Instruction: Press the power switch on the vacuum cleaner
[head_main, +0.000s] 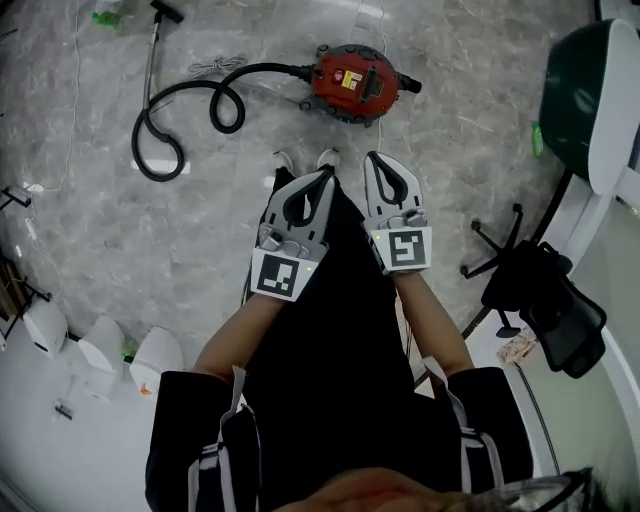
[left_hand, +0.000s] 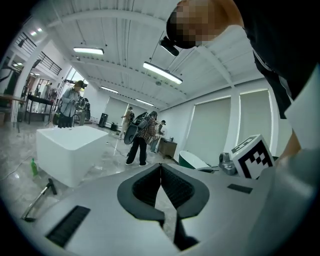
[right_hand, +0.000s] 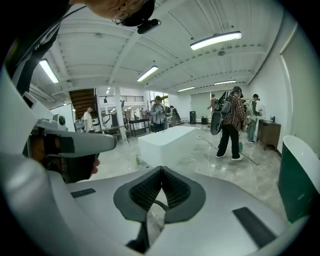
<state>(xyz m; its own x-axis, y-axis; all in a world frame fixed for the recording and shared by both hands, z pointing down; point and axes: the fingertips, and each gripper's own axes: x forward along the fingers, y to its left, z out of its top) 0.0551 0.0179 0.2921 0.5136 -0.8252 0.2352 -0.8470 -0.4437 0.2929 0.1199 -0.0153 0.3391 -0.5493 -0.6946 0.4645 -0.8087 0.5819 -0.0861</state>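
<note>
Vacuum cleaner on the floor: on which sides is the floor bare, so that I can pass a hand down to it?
Bare floor lies right of the vacuum cleaner, toward the green tub, and in a narrower strip between it and the shoes. Its left is crowded by the coiled hose.

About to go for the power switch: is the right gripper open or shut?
Shut. In the right gripper view, the right gripper has its tips touching, with nothing held between them.

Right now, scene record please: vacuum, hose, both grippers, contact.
vacuum cleaner: red, on the floor ahead of the person's feet
hose: black, looped on the floor left of it
left gripper: jaws together, empty
right gripper: jaws together, empty
contact: neither gripper touches the vacuum cleaner
</note>
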